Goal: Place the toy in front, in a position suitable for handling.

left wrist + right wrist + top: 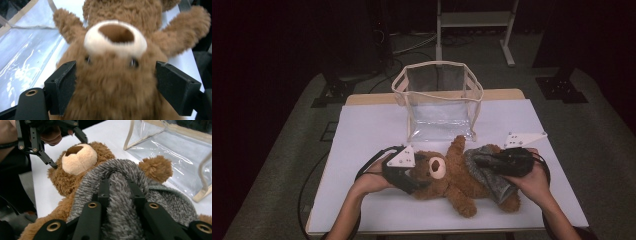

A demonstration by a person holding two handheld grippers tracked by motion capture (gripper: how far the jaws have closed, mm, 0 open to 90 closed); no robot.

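The fuzzy brown teddy bear lies on its back on the white table. The left gripper brackets its head, jaws wide, pads seemingly just off the fur. The right gripper is clenched on a fold of the grey fleece garment bunched over the belly. Dressing looks barely begun; arms remain bare. Beyond stands a clear plastic bag with cream trim.
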